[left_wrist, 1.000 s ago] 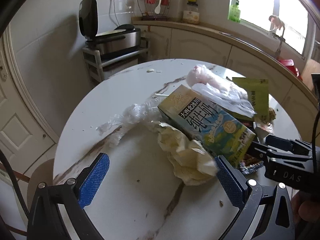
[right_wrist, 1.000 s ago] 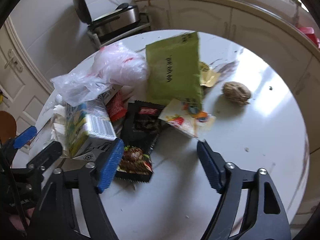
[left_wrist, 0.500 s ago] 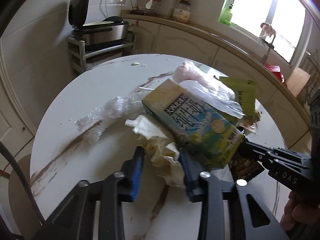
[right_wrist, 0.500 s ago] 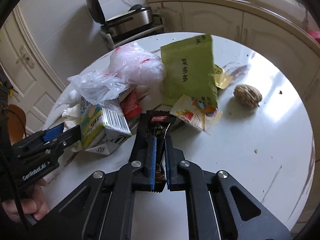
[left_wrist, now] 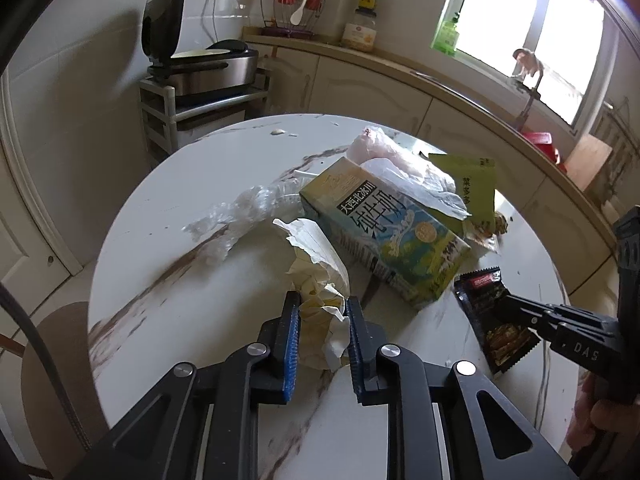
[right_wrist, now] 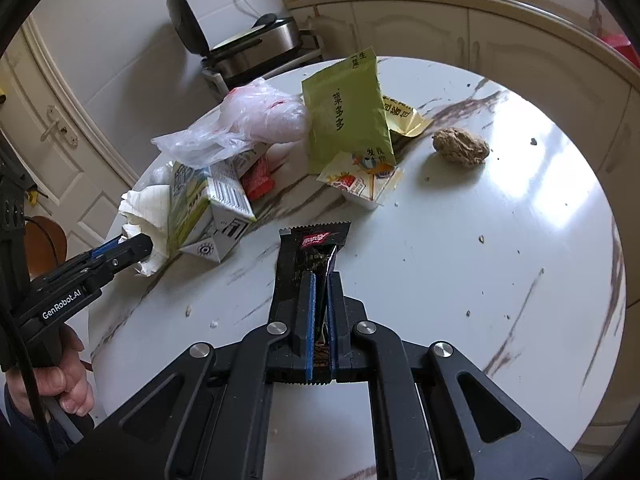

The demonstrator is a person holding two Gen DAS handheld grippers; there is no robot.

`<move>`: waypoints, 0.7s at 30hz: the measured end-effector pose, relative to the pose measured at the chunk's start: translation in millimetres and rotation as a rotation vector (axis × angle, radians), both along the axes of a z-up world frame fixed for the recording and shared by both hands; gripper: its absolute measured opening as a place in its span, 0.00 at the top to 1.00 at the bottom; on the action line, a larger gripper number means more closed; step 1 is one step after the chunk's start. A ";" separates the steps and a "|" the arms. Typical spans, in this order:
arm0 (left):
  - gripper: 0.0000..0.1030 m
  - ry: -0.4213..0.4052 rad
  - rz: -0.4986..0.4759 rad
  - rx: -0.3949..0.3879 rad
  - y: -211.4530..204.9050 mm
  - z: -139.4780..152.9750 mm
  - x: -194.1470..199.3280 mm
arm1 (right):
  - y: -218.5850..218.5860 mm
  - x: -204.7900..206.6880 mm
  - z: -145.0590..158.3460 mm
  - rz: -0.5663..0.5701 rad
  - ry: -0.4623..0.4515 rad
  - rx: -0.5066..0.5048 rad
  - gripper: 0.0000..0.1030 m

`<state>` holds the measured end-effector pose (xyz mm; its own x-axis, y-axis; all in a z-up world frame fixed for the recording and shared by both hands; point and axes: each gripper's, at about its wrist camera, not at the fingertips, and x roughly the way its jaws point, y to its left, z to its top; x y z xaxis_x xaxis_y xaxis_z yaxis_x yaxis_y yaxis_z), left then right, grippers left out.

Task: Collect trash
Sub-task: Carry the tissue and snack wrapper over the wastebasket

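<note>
I see my left gripper [left_wrist: 320, 316] low in the middle of the left wrist view, and its jaws are closing on the crumpled paper [left_wrist: 320, 280], which sits between the blue pads [left_wrist: 291, 340] and already touches both of them. The paper lies on the round white bench [left_wrist: 200, 184], just beside the milk carton [left_wrist: 384, 236], which rests on its side in the centre of the frame. Behind the carton there is a clear plastic bag [left_wrist: 400, 168] and a green packet [left_wrist: 476, 188] toward the upper right. My right gripper [right_wrist: 321, 292] is in the lower middle of the right wrist view, and its jaws are pressed together on the black snack wrapper [right_wrist: 314, 248], pinching its lower part; the wrapper stands up from the jaws toward the centre of the frame. Further up I see a small torn colourful wrapper [right_wrist: 360, 180] under the green packet, and a brown lump [right_wrist: 460, 146] alone at the upper right of the bench. A hand [right_wrist: 68, 380] at the lower left holds the other gripper.
</note>
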<state>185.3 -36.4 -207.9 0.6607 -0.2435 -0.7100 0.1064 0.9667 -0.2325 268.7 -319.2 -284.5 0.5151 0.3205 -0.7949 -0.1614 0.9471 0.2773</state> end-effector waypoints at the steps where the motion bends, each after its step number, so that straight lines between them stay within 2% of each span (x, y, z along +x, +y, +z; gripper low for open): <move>1: 0.83 -0.002 0.000 0.004 0.2 1.6 -4.7 | 0.6 -0.8 0.7 0.004 -0.001 0.003 0.95; 6: 0.83 -0.033 -0.018 0.055 -8.4 14.2 -28.4 | -1.6 -10.4 5.4 0.004 -0.014 0.007 0.96; 21: 0.83 -0.110 -0.120 0.077 -47.4 57.2 -73.5 | -26.6 -40.7 35.1 -0.045 -0.081 0.020 0.97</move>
<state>111.8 -83.8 -150.7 0.7050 -0.2732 -0.6545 0.2431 0.9600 -0.1388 228.0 -345.9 -249.5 0.5914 0.3107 -0.7441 -0.1412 0.9484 0.2838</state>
